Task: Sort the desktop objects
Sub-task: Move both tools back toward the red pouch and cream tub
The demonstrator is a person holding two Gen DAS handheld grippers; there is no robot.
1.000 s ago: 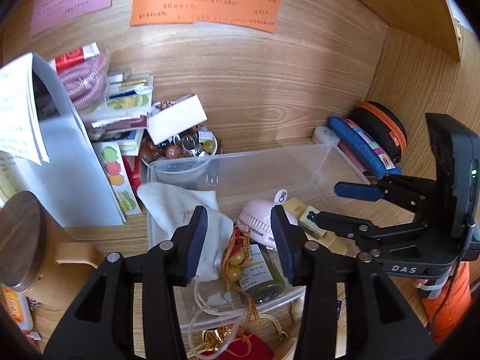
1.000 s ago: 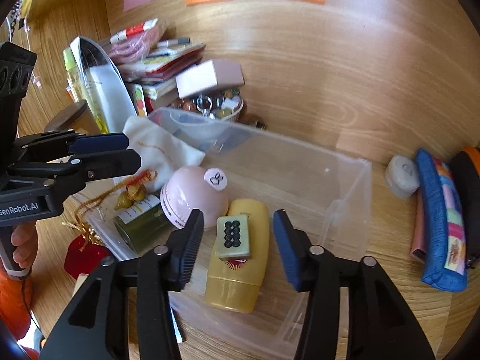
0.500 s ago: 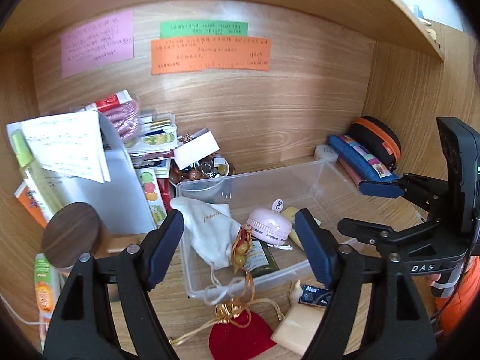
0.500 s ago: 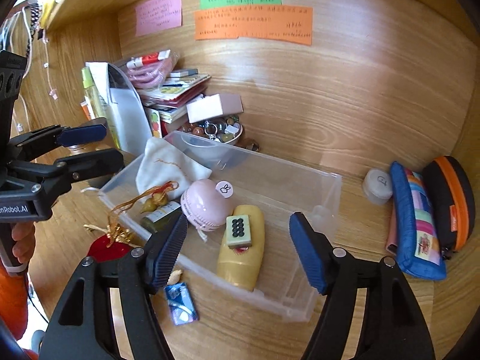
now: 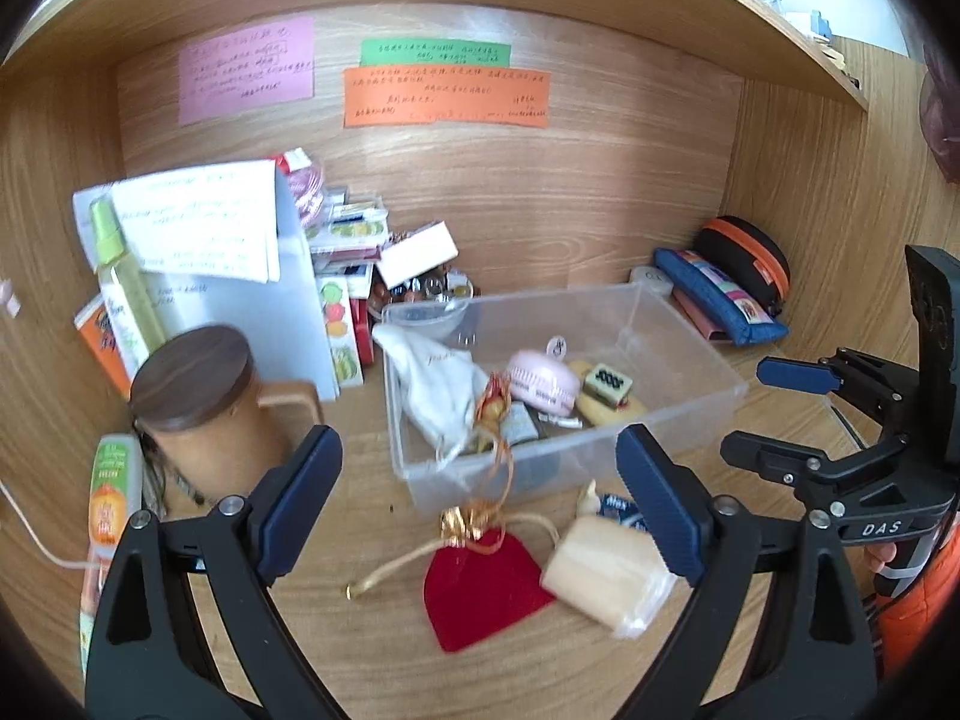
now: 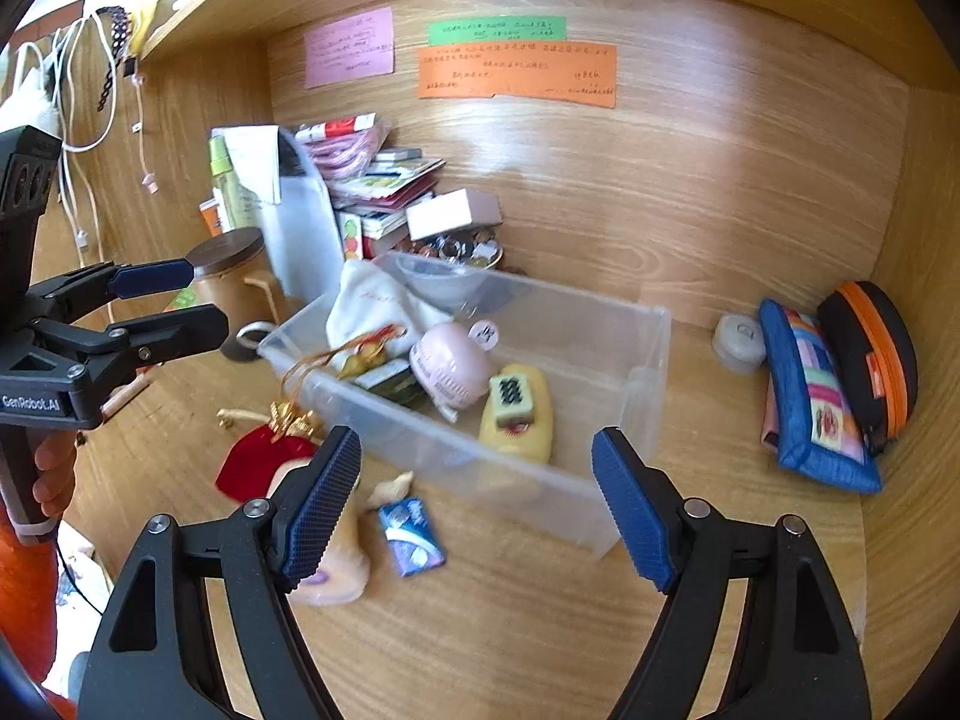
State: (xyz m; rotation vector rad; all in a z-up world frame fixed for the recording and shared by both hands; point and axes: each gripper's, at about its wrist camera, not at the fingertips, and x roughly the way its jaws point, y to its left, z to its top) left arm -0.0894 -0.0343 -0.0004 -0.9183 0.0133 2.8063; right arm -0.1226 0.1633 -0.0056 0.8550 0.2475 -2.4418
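A clear plastic bin [image 5: 690, 414] [image 6: 651, 360] stands mid-desk. It holds a white cloth pouch [image 5: 432, 384], a pink round case [image 5: 540, 381] [image 6: 450, 363], a yellow tube [image 6: 522, 426] with a mahjong tile [image 6: 510, 393] on it, and a small green bottle [image 6: 390, 381]. In front of it lie a red pouch [image 5: 480, 588] [image 6: 252, 462], a cream packet [image 5: 606, 570] and a blue packet [image 6: 411, 534]. My left gripper [image 5: 480, 504] [image 6: 174, 297] is open and empty, back from the bin's front left. My right gripper [image 6: 477, 504] [image 5: 774, 408] is open and empty, back from its front right.
A wooden lidded mug [image 5: 204, 414], a white file holder with papers [image 5: 240, 276], stacked booklets and a trinket bowl [image 6: 462, 249] crowd the back left. A blue pencil case [image 6: 810, 396], a black-orange case [image 6: 870, 348] and a small white jar [image 6: 741, 339] sit at right. Walls enclose three sides.
Both grippers have pulled back and away from the bin and opened wider. The mahjong tile stays on the yellow tube in the bin.
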